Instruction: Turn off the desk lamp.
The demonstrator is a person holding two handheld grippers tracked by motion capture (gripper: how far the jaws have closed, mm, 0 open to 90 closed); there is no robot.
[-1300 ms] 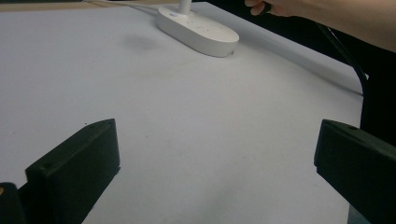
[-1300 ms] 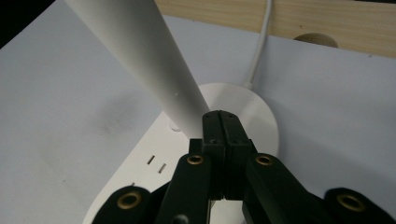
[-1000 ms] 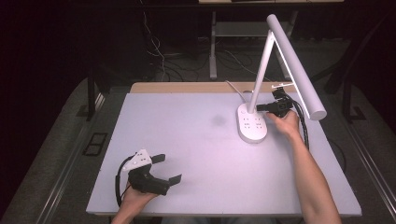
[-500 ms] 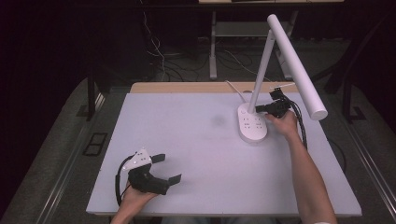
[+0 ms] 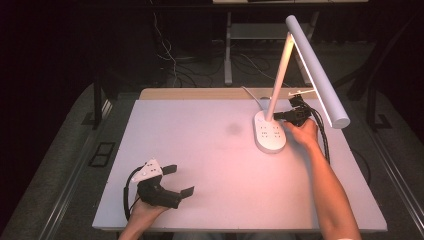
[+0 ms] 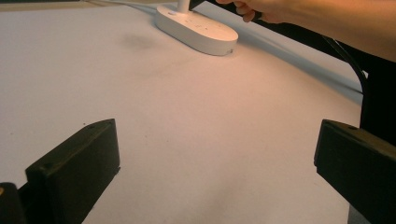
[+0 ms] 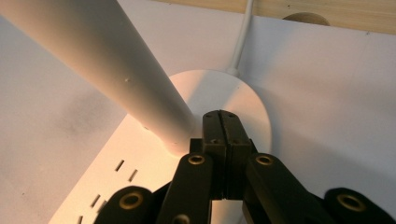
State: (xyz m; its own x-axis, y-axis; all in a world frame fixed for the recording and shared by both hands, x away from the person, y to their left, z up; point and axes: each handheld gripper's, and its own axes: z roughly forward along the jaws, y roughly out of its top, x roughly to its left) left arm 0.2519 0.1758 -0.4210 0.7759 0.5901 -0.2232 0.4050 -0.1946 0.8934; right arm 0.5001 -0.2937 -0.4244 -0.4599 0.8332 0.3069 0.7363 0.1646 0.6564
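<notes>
So we've got a white desk lamp with a long tube head and an oval base (image 5: 270, 134) standing toward the far right of the pale, white-topped bench (image 5: 210, 165). Its base has socket slots on top and a white cord (image 7: 240, 39) running off the back edge. Our right hand-held gripper (image 7: 220, 122) has its jaws pressed fully together with nothing between them, the tips sitting right at the foot of the lamp's slanted white stem (image 7: 107, 60), just above the base. Our left hand-held gripper (image 5: 175, 180) rests at the near left corner of the bench, well apart from the lamp, jaws spread wide and empty. There's a faint dark smudge (image 5: 233, 129) on the bench just left of the base.
</notes>
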